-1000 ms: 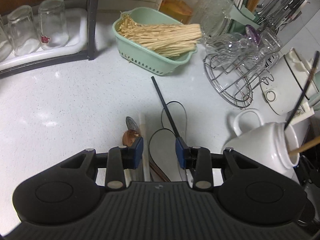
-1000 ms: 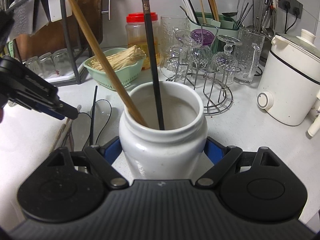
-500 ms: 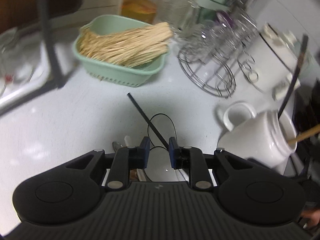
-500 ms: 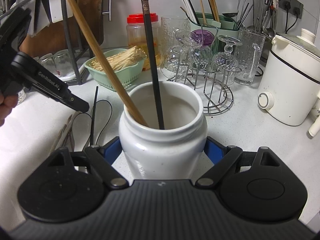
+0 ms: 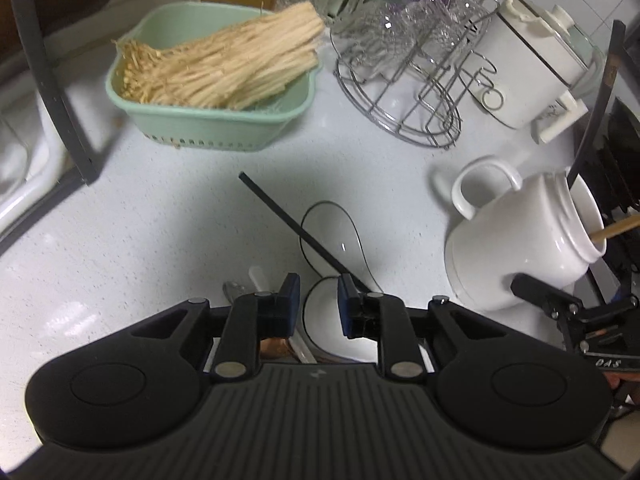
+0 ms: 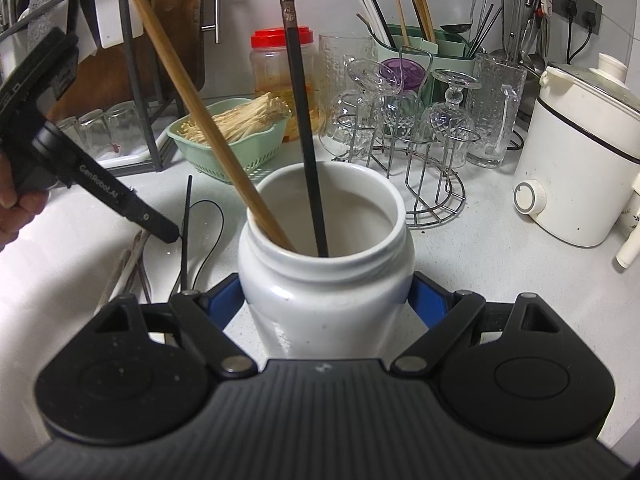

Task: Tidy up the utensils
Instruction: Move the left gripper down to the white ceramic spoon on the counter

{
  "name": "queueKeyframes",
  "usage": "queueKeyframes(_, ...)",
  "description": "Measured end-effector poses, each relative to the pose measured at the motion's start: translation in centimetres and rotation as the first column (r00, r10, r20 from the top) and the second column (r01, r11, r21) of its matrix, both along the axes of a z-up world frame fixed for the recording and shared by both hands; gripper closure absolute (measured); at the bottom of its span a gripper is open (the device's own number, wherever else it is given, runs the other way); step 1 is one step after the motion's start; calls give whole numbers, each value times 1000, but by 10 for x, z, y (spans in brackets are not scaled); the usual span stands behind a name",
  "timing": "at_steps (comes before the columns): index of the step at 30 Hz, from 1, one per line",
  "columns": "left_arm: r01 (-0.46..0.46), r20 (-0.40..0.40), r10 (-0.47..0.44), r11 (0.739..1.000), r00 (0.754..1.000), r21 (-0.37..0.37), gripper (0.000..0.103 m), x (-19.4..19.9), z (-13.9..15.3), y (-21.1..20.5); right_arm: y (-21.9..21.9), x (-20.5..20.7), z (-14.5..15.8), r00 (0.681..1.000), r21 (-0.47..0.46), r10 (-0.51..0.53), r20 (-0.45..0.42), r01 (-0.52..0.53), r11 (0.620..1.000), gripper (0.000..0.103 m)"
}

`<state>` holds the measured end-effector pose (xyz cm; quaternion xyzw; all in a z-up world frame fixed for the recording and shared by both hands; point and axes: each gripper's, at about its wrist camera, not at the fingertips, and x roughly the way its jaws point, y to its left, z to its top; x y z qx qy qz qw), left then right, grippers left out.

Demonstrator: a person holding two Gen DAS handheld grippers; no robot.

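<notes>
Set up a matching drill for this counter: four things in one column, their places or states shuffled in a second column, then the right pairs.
Things:
1. wooden chopstick
2. black chopstick on the counter
3. white jar
4. enoki mushrooms

Places or states:
A. lying in the green basket
B. clamped between the right gripper's pads
C. leaning inside the jar
D. lying flat across a white spoon, by the left gripper

Pairs: 1-C, 2-D, 3-B, 4-A

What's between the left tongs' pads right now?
In the left wrist view, the left tongs straddle a white spoon; the black chopstick runs by the right pad, contact unclear.
</notes>
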<state>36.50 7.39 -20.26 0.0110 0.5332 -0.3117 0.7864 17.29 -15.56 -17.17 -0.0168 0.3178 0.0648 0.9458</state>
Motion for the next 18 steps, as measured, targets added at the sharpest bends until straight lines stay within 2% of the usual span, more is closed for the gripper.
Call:
queueKeyframes(9,25,-44,-24,999,999,25,80,-8,-9,-2,-1,2,0,1000,-4,9,0,-9,1000,13)
queueKeyframes(13,37,-29,-35,997,999,70,88,-15,-8,-8,0,2,0,1000,-4,8,0,-8,1000,13)
queueKeyframes(18,3,-7,-3,995,1000,95,93,-22,1,-12,0,4,0,1000,-4,15,0,-15,1000,13)
